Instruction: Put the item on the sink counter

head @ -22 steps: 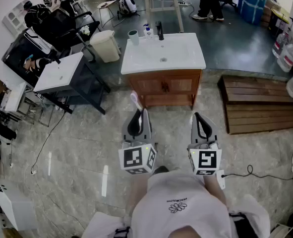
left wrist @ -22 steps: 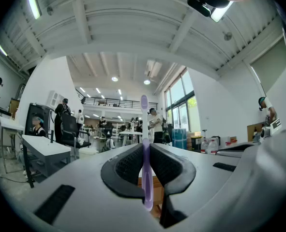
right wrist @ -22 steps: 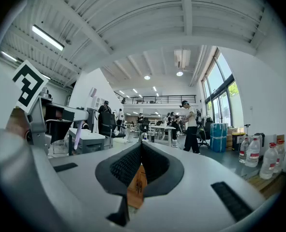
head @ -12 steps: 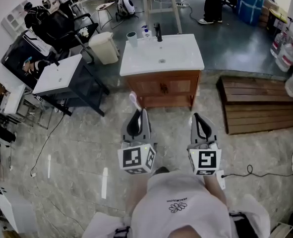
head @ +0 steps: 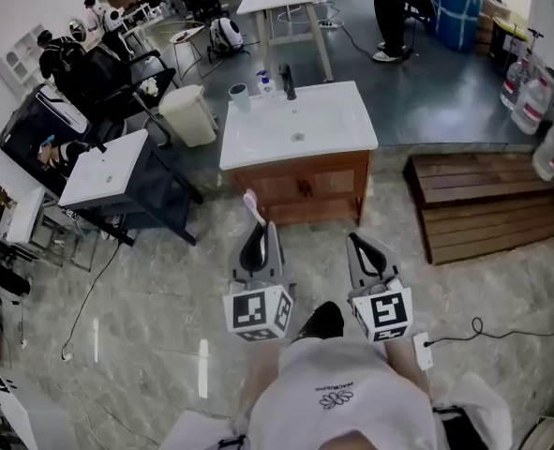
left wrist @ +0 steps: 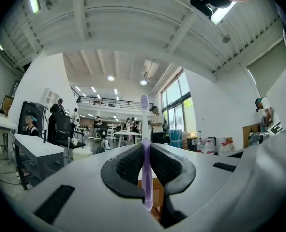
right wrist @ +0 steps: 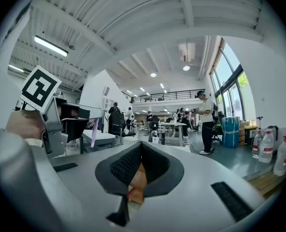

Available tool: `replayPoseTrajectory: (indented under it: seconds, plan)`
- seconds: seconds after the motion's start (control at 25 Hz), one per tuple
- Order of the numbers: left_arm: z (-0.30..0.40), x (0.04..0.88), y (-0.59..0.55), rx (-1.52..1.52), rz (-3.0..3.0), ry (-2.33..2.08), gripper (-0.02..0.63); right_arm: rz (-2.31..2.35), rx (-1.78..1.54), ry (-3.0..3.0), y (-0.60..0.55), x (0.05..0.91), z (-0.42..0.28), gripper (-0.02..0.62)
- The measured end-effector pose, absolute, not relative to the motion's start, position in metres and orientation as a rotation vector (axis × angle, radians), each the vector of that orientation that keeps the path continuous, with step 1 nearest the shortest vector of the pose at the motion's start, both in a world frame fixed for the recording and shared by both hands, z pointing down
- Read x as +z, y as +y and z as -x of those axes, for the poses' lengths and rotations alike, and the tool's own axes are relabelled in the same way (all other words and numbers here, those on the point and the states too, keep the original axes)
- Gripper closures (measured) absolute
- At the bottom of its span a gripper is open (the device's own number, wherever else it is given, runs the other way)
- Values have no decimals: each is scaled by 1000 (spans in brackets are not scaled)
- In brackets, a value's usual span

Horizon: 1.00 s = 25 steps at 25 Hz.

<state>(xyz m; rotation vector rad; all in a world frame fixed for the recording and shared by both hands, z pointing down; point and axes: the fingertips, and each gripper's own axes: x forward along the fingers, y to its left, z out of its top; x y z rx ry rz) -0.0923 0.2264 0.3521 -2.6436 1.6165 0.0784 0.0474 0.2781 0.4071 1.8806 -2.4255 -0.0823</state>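
Head view: I'm standing over a grey marble-pattern floor, with both tools held level in front of me. Dead ahead is the wooden sink cabinet with its white tabletop and basin. To its right, a low slatted wooden platform lies on the floor. To its left is a second, dark-framed sink unit, and a cream bin stands between the two units. A person stands by a white table further back.

Along the tabletop's far edge I see a black faucet, a small bottle just beside it and a cup at the far left corner.

The left hand-held gripper is clenched on the toothbrush. In the left gripper view both pads press on the lilac handle. The brush stands upright, head well above the jaw tips and handle end poking out below. In the head view the brush is in the air on my side of the cabinet, apart from the tabletop.

The right hand-held gripper has its jaws closed tip to tip with nothing gripped. The right gripper view shows only brown through the gap behind the tips.
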Motion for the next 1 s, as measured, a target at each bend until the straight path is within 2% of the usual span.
replayPoseTrajectory:
  seconds: [0.4, 0.68, 1.0]
  plan:
    - [87, 359, 136, 120, 2631, 1605, 555, -1864, -69, -2363, 198, 430, -66, 584]
    - [75, 350, 26, 146, 2674, 1571, 555, -1922, -88, -2301, 82, 416, -89, 584]
    - [76, 325, -128, 201, 2702, 1559, 555, -1876, -159, -2369, -73, 377, -77, 584]
